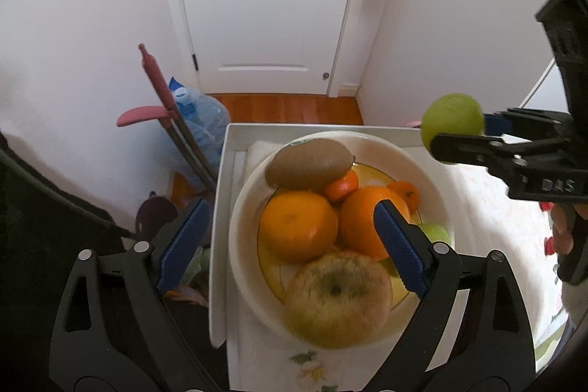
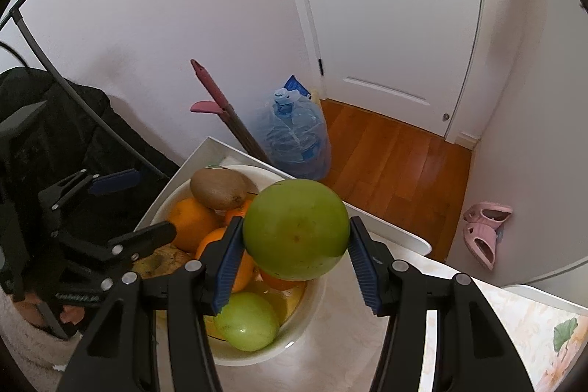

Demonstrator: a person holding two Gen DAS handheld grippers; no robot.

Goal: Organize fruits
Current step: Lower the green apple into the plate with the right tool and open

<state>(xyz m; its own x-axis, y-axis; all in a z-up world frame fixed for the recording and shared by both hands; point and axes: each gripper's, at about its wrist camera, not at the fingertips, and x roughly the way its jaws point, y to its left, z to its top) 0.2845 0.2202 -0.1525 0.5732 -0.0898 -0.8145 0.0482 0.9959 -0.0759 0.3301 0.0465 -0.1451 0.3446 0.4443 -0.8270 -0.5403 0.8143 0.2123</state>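
Gripping a green fruit point(image 2: 296, 230), the right gripper point(image 2: 294, 250) has its jaws clenched on the fruit's two sides, holding it in the air above the bowl's point(image 2: 312, 304) 3 o'clock rim. In the left wrist view the same fruit shows at 2 o'clock, raised clear of the bowl. The left gripper point(image 1: 290, 245) hangs over the bowl with its jaws released, wide apart and touching nothing.

Nearest in the bowl lies a yellowish apple point(image 1: 338, 298). Behind it sit two oranges point(image 1: 298, 226), side by side and touching. A small green fruit point(image 2: 247, 321) rests against the rim at 4 o'clock. Farther back, small tangerines point(image 1: 341, 188) peek out, and a kiwi point(image 1: 308, 164) lies on top at 12 o'clock.

The bowl stands at the worktop's point(image 1: 220, 219) far left corner. Beyond, on the floor, stand a water jug point(image 2: 296, 138) and a pink-handled tool point(image 1: 158, 90), then a white door point(image 1: 264, 6).
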